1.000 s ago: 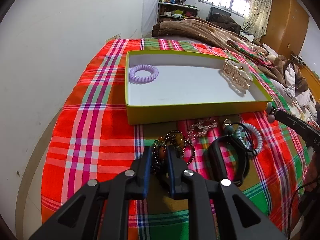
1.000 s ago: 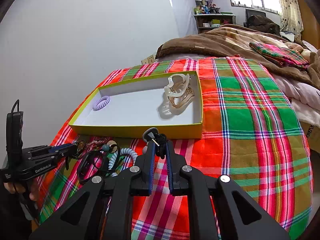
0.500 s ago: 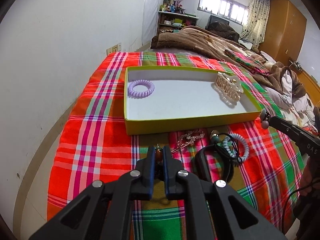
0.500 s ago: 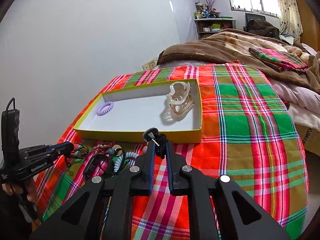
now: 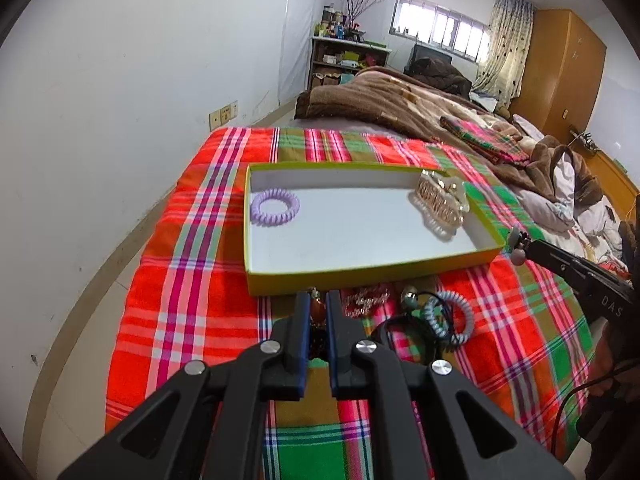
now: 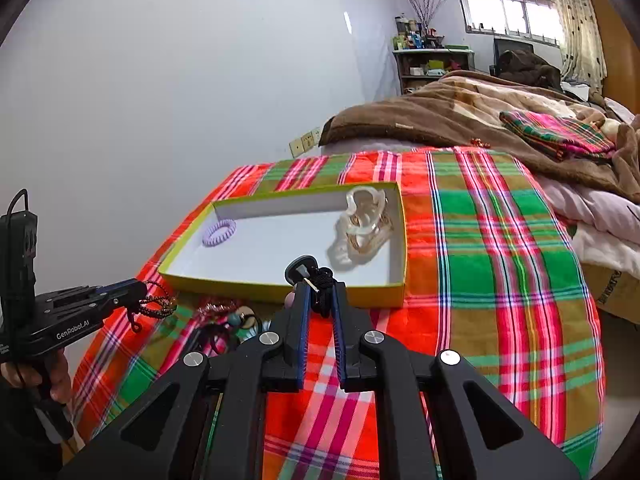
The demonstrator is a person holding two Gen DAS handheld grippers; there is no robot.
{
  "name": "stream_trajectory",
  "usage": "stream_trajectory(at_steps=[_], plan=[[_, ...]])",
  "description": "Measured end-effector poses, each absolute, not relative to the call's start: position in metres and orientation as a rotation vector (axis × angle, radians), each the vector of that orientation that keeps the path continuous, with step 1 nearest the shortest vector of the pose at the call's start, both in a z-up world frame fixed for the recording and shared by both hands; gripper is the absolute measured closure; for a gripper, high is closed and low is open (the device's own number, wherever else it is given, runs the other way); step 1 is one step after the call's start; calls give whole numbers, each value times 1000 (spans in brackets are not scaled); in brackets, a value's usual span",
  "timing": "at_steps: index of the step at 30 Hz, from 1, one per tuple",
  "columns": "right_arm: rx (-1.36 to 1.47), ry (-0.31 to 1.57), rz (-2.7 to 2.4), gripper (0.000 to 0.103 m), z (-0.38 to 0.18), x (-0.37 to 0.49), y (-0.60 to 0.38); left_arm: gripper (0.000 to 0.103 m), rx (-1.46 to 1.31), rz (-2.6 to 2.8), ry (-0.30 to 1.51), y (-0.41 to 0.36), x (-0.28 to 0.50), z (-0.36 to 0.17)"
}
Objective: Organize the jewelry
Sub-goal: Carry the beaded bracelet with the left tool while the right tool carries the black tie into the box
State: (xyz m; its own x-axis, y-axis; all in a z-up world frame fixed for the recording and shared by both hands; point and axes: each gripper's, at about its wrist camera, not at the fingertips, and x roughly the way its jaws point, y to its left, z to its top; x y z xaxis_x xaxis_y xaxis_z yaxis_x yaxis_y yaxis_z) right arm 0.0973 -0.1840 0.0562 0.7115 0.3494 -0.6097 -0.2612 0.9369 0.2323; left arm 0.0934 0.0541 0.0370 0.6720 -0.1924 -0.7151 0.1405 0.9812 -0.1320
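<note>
The left gripper (image 5: 316, 312) has lifted its clenched beaded bracelet (image 6: 154, 306) off the bed, ready for the box (image 5: 360, 274), while the right gripper (image 6: 320, 300) grasps a black hair tie (image 6: 322, 280).

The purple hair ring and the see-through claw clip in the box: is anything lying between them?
No. Between the purple hair ring and claw clip there is only bare white box floor; both wrist views show it.

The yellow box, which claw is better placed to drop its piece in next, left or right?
Right, probably. The right claw, shut on the black hair tie, hangs just short of the yellow box, near its front wall. The left claw, shut on the beaded bracelet, sits farther out, off the box's left corner.
</note>
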Motion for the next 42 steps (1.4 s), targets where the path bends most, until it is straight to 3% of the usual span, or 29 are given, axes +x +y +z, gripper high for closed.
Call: stream_trajectory(at_steps=[21,42], plan=[[106,678,379,92,82,144,-157,95,-100,-215,755,60,136,67],[81,847,501,92,51,248,-99,95,-102,-175,804,59,185,31]])
